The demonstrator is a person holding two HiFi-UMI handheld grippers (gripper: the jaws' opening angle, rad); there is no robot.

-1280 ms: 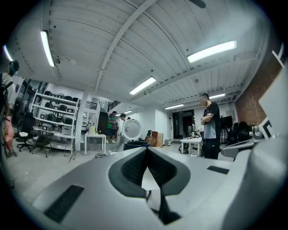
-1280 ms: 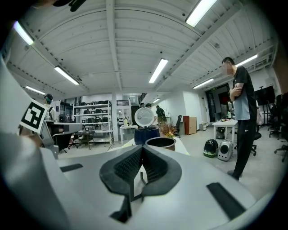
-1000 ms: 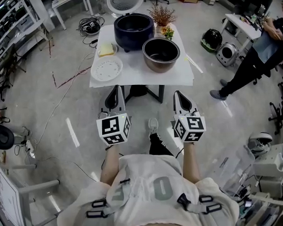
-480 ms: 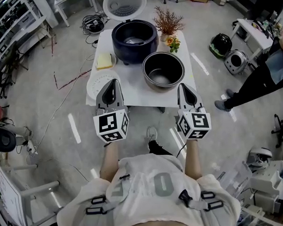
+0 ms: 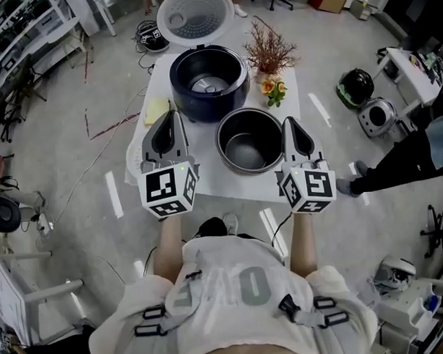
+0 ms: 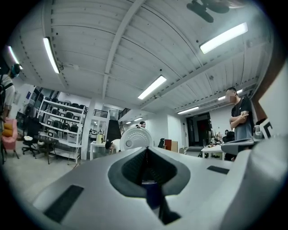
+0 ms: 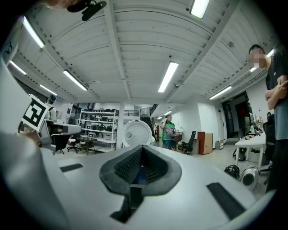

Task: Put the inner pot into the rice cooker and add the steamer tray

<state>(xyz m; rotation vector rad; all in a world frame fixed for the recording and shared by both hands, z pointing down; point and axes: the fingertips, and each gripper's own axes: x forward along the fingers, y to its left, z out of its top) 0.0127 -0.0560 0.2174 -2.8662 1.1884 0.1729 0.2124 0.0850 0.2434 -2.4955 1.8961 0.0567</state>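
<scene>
The dark blue rice cooker [image 5: 208, 74] stands at the far side of the white table [image 5: 229, 185], its white lid [image 5: 194, 16] raised. The metal inner pot [image 5: 250, 140] sits empty on the table in front of it. My left gripper [image 5: 171, 114] is shut and empty, hovering over the table's left part, left of the pot. My right gripper [image 5: 287, 121] is also shut and empty, just right of the pot's rim. The white steamer tray [image 5: 134, 167] is mostly hidden under the left gripper. Both gripper views look level across the room at the lid [image 6: 135, 139] [image 7: 133, 133].
A yellow pad [image 5: 157, 109] lies left of the cooker, and a potted dried plant [image 5: 269, 53] stands at the table's far right corner. A person [image 5: 418, 157] stands to the right, near helmets [image 5: 357, 86] on the floor. Cables [image 5: 149, 36] trail behind the table.
Both grippers have moved forward and up, from short of the table to over it, flanking the inner pot. The left gripper now covers the steamer tray. Both stay shut.
</scene>
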